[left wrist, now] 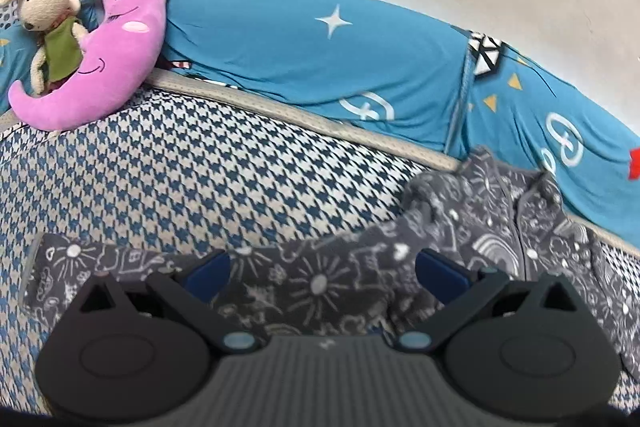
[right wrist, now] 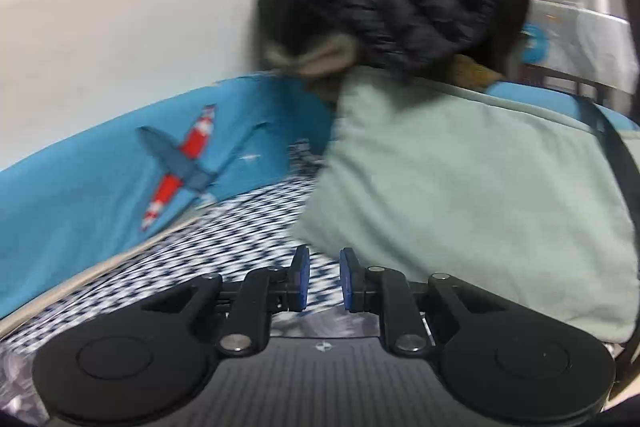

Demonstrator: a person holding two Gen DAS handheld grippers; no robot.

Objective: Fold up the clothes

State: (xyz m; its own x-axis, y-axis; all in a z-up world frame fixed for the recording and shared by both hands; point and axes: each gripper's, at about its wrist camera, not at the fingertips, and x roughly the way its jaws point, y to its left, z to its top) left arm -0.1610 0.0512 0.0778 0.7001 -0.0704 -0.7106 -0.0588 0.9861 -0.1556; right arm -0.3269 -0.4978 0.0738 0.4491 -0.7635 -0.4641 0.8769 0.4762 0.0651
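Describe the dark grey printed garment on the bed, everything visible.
The grey garment is soft fabric printed with white doodles: suns, rainbows, stars. It lies spread and rumpled on the houndstooth bedcover, one sleeve stretched flat to the left, a front closure visible at right. The open left gripper hovers over the sleeve; whether it touches is unclear.

No text can be read anywhere (only patterned prints).
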